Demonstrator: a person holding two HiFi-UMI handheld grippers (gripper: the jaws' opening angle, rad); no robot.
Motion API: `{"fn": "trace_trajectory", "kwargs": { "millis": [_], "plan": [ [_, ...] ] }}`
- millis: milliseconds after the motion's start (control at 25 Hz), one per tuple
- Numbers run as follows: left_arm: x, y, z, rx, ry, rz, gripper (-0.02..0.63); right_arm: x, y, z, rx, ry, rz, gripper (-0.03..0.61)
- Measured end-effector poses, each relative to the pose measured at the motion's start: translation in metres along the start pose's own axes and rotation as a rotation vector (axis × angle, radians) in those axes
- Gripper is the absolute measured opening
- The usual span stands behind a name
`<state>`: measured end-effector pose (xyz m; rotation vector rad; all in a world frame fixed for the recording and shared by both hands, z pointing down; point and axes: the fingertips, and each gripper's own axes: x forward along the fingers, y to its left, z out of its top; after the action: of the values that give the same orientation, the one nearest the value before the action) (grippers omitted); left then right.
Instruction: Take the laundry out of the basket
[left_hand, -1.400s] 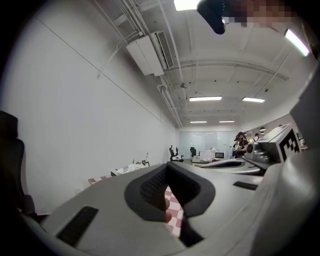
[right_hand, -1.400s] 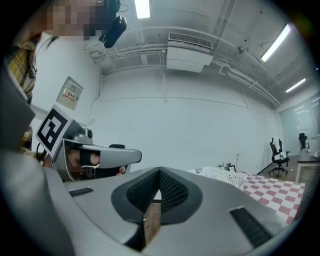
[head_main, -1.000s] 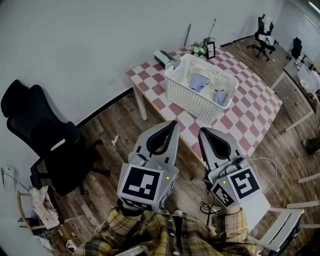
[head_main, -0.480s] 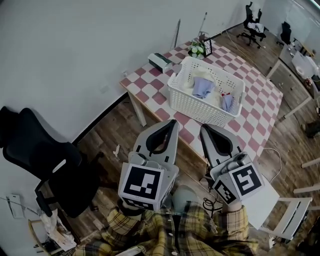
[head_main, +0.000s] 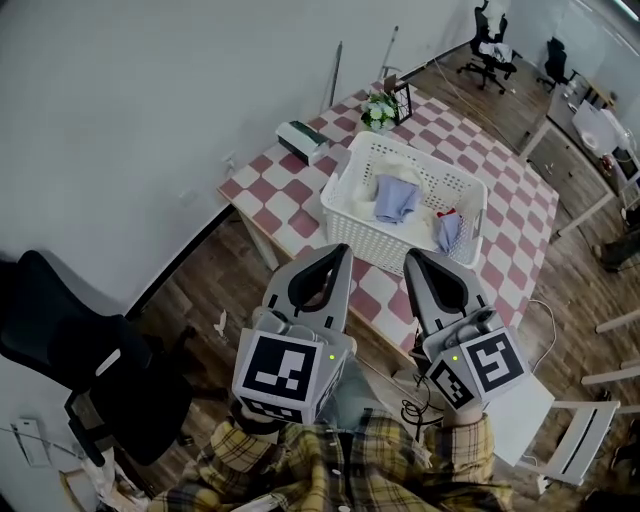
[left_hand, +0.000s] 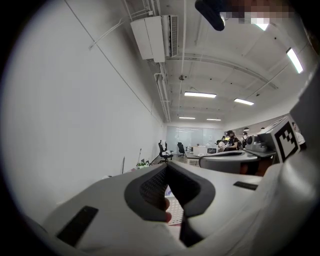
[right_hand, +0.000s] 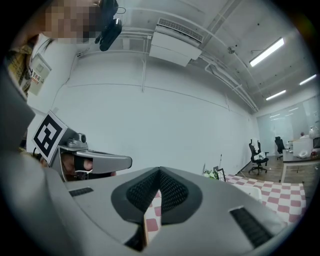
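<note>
Head view: the white basket (head_main: 368, 235) stands on the checkered table (head_main: 283, 195), upper centre of the frame. The laundry lies inside it: a blue piece (head_main: 397, 198) in the middle and a smaller piece (head_main: 449, 231) by the right wall, its folds hard to read. The left gripper (head_main: 336, 264) and right gripper (head_main: 418, 266) hover below the basket, apart from it, jaws pressed together on nothing. Plaid sleeves (head_main: 340, 470) are cut off at the bottom edge, and a black chair (head_main: 70, 350) is cropped at lower left

Left gripper view: the jaws meet at lower centre, and their own bulk hides nearly all of the table. The right gripper shows at the right edge (left_hand: 235, 161)

Right gripper view: the jaws are closed and empty, with a sliver of table (right_hand: 150, 220) showing beneath them; the basket cannot be made out
</note>
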<state>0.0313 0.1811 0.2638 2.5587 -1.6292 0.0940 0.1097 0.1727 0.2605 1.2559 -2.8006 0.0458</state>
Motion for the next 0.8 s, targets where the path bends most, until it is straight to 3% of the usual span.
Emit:
{"fn": "trace_trajectory", "kwargs": {
  "millis": [440,800],
  "plan": [
    [0.136,0.040,0.012,0.026,0.019,-0.086,0.029,0.087,-0.100,0.002,0.019,0.019,-0.076,-0.003],
    [0.210,0.040,0.017,0.029,0.033,-0.145,0.029,0.097,-0.176,0.005,0.008,0.031,-0.169,-0.003]
  ]
}}
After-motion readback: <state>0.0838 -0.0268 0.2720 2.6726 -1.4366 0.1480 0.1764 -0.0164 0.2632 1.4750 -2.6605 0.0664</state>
